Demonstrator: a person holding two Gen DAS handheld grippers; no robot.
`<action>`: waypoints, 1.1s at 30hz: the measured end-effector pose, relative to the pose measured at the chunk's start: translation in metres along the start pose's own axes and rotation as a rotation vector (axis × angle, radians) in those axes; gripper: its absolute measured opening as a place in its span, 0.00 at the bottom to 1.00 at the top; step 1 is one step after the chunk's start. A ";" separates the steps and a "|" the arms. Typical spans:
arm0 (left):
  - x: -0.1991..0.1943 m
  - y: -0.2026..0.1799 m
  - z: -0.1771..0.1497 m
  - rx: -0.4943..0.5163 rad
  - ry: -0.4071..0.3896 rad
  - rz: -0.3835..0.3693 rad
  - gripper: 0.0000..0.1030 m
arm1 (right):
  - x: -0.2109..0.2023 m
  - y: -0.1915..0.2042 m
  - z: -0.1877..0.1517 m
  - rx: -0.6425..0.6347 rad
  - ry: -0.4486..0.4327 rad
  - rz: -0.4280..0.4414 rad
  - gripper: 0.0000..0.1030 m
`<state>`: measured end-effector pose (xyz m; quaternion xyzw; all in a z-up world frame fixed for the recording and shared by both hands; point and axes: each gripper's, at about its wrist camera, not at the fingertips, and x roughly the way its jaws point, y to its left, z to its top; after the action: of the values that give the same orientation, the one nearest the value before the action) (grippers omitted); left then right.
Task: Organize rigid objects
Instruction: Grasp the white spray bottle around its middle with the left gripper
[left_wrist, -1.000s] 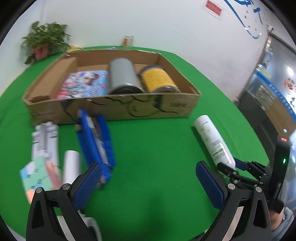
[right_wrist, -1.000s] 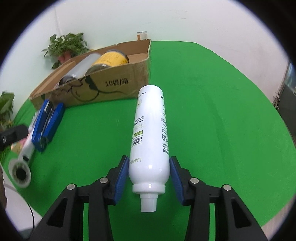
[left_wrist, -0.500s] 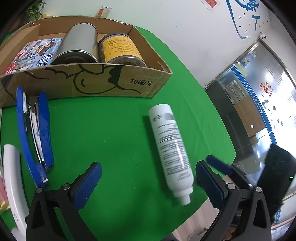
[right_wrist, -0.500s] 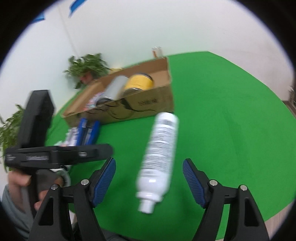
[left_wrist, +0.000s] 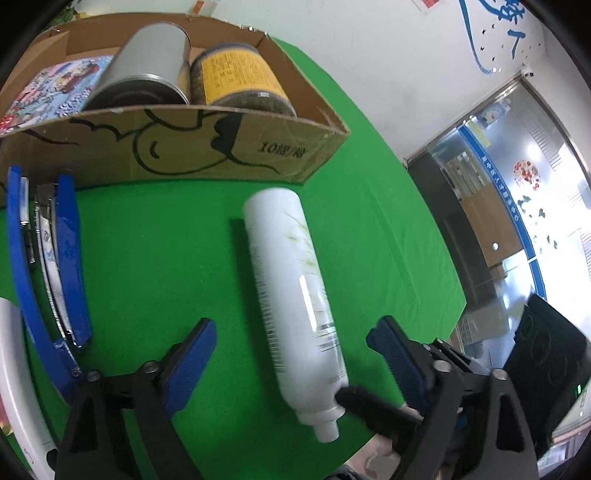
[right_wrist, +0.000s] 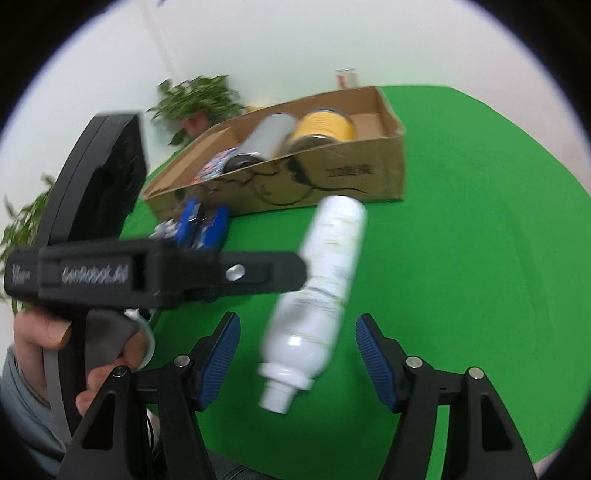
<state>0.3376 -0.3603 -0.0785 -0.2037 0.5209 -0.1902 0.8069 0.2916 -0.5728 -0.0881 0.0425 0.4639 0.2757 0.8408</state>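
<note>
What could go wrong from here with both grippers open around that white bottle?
1. The left gripper and right gripper both straddle the white bottle near its cap end; they could collide, since the right one already crosses the left's view.
2. The bottle lies on its side on the green table, a round body that may roll when nudged.
3. The cardboard box already holds two cans, leaving limited room.

Black gripper (right_wrist: 295, 360), blue ribbed pads (right_wrist: 221, 354), possibly grey sleeve (right_wrist: 22, 413)
</note>
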 end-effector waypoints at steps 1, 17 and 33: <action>0.002 0.000 0.000 0.000 0.006 -0.007 0.79 | 0.006 0.000 0.002 0.014 0.013 -0.005 0.51; 0.020 0.010 -0.002 -0.036 0.059 0.058 0.45 | 0.037 0.025 0.008 0.023 0.124 0.128 0.49; 0.046 -0.008 -0.003 -0.093 0.121 -0.043 0.47 | 0.013 0.003 0.014 -0.037 0.173 -0.006 0.50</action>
<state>0.3520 -0.3912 -0.1108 -0.2403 0.5723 -0.1949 0.7594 0.3067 -0.5609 -0.0887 0.0018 0.5297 0.2844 0.7991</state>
